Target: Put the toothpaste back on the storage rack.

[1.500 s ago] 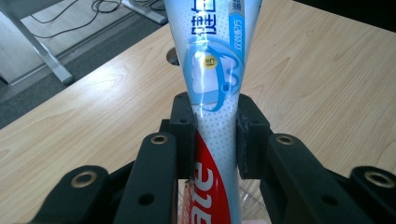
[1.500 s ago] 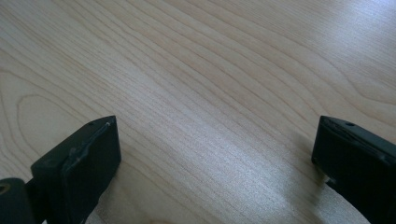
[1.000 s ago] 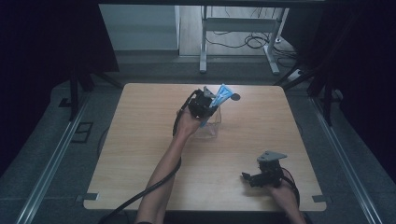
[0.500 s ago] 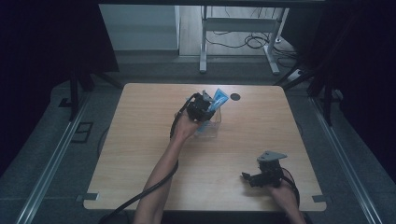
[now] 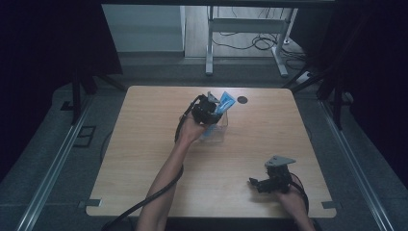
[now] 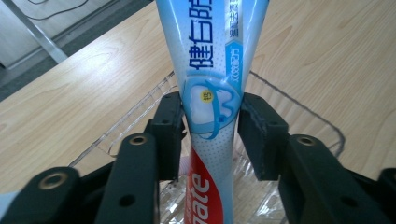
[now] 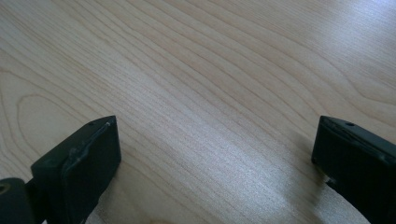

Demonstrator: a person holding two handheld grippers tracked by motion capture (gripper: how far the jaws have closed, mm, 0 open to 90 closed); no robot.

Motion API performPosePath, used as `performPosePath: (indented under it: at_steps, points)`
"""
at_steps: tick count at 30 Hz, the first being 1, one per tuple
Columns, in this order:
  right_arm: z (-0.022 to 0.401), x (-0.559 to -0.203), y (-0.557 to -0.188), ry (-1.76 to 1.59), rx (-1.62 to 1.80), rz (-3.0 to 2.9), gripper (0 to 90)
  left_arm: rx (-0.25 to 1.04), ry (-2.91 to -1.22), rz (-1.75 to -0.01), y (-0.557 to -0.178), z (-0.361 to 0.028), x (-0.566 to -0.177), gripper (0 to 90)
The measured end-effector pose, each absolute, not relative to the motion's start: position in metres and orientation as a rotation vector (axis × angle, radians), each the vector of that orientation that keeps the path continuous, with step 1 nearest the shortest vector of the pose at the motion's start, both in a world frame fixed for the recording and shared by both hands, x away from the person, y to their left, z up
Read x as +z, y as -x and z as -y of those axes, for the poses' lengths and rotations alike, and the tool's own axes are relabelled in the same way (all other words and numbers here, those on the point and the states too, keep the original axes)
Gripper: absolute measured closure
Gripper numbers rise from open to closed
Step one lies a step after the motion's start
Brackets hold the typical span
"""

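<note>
A blue, white and red toothpaste tube [image 5: 226, 101] [image 6: 212, 70] stands tilted in a clear plastic box [image 5: 220, 131] [image 6: 289, 95] on the far middle of the table. My left gripper [image 5: 211, 108] [image 6: 211, 126] hovers over the box with the tube between its pads. The jaws have just been opening, and the pads sit right at the tube's sides without squeezing it. My right gripper [image 5: 256, 183] [image 7: 215, 154] rests low over bare wood near the front right, wide open and with nothing between its fingers.
The wooden table [image 5: 144, 144] has a small black round spot [image 5: 242, 99] just behind the box. A cable trails from the left gripper down along the forearm. Dark floor with metal rails surrounds the table.
The tube's blue top end has come in from pointing out to the right and now sits closer over the box. Both hands stay where they were.
</note>
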State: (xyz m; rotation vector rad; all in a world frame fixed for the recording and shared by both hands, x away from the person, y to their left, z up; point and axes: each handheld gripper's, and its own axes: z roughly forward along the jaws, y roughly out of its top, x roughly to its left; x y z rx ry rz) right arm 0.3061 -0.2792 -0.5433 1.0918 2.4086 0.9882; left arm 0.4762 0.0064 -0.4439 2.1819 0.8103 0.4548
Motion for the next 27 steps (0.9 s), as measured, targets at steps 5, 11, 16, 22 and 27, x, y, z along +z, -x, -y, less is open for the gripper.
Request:
performPosePath:
  at_steps: [5,11,16,22,27]
  points:
    - [0.279,-0.543,-0.306,-1.092,0.988,-2.408,0.8,0.445,-2.157,-0.816,-0.475,-0.009,-0.438,51.1]
    - [0.279,-0.543,-0.306,-1.092,0.988,-2.408,0.8,0.417,-2.14,-0.833,-0.473,-0.011,-0.435,43.8]
    - [0.279,-0.543,-0.306,-1.092,0.988,-2.408,0.8,0.41,-2.119,-0.848,-0.471,-0.013,-0.434,34.1]
    - [0.279,-0.543,-0.306,-1.092,0.987,-2.408,0.8,0.383,-2.102,-0.86,-0.468,-0.014,-0.43,22.7]
    - [0.279,-0.543,-0.306,-1.092,0.987,-2.408,0.8,0.374,-2.094,-0.865,-0.466,-0.014,-0.427,15.4]
